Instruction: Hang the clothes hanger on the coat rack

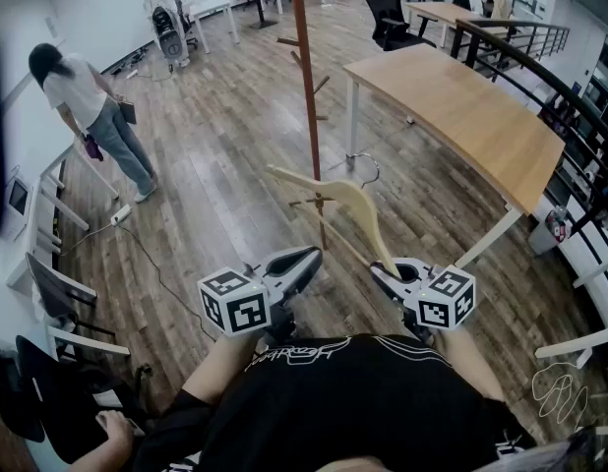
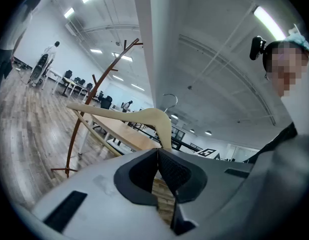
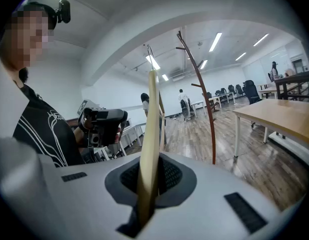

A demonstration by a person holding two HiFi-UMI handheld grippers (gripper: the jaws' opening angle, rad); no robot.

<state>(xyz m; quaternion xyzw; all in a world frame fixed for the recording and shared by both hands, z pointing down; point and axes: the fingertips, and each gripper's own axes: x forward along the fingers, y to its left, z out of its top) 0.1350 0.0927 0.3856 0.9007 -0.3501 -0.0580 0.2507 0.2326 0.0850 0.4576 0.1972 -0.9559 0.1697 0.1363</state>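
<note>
Nothing is hung yet; as I judge it, the job is at the carrying stage. On my left, the left gripper (image 1: 312,256) has its fingers (image 2: 141,174) clenched on each other with nothing between them, so it is empty and takes no part in the hold.

Just past it the coat rack (image 1: 306,77) stands on the floor (image 1: 215,165). The pegs (image 1: 287,41) that I can see are bare.

The clothes hanger (image 1: 353,205) is up in the air between me and the rack, carried by my right side alone. In the head view 1 arm of it reaches left across the rack's pole, though I cannot tell whether it touches. Its wire hook (image 1: 363,165) stands at the top of the curve, near the pole but not over any peg.

To the right, the right gripper (image 1: 380,271) has its fingers (image 3: 168,174) grasping the end of the hanger's other arm. The wood runs up through the gap with the pads pressed on its 2 flat sides, and the rest of the hanger rises beyond the tips.

What is left, I reckon, is to raise the hook to a peg, settle it over, and let go. The tabletop (image 1: 461,106) lies further right, well apart from the hanger.
</note>
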